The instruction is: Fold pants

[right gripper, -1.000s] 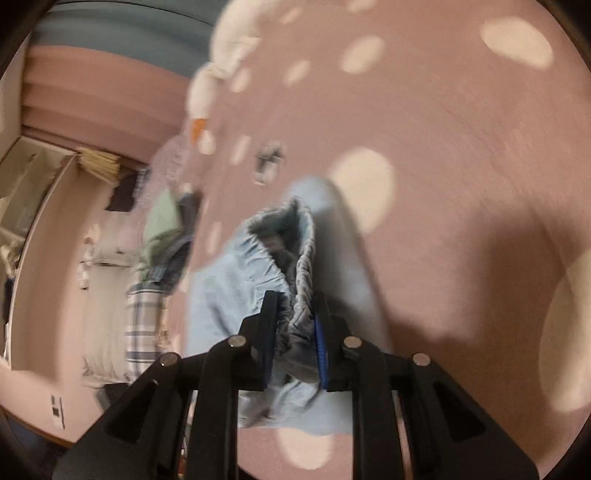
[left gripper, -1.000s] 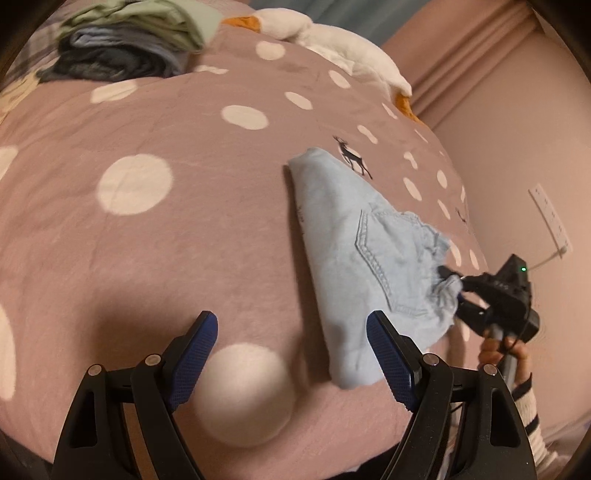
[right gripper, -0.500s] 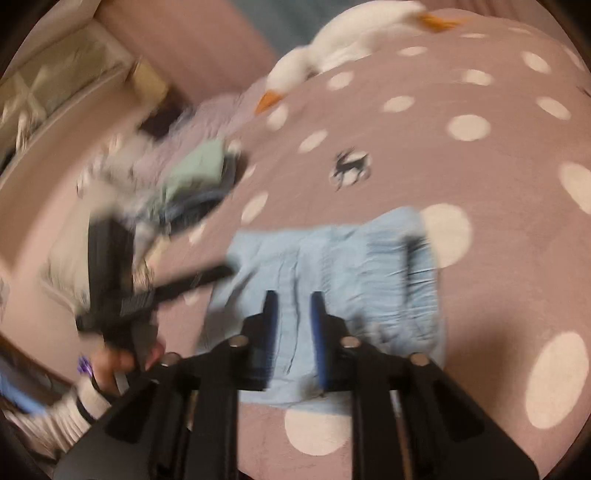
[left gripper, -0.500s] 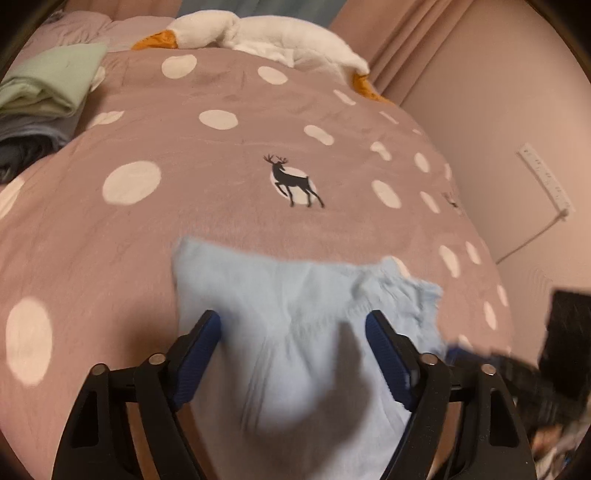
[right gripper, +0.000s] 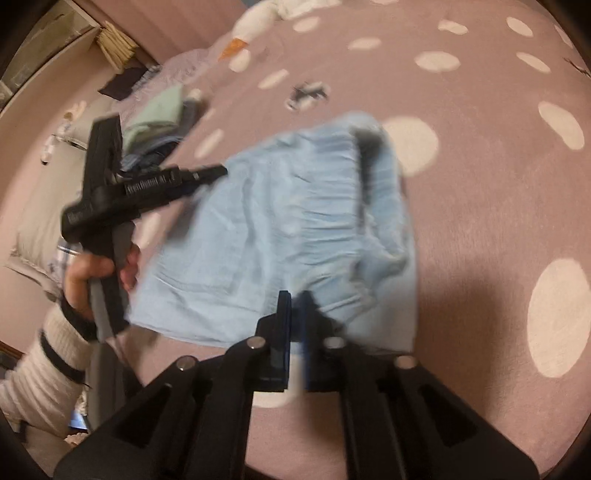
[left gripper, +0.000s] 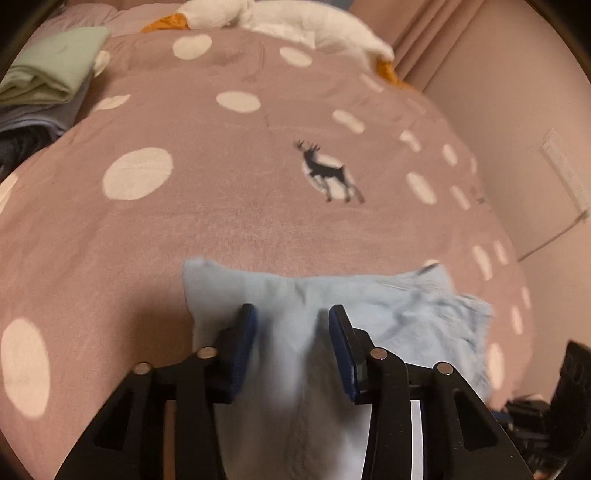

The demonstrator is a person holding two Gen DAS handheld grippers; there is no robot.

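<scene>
Light blue folded pants lie on the pink dotted bedspread. My left gripper hangs over the pants' left part, its jaws half closed with cloth between them, not clamped. In the right wrist view the pants lie flat, and my right gripper is shut with nothing in it at their near edge. The left gripper shows there too, tips at the pants' left end, held by a hand.
A stack of folded clothes sits at the far left of the bed. A white plush goose lies along the far edge. A wall with a socket is on the right.
The right gripper let go of the waistband and pulled back to the near edge. The left gripper moved over the pants and its jaws narrowed.
</scene>
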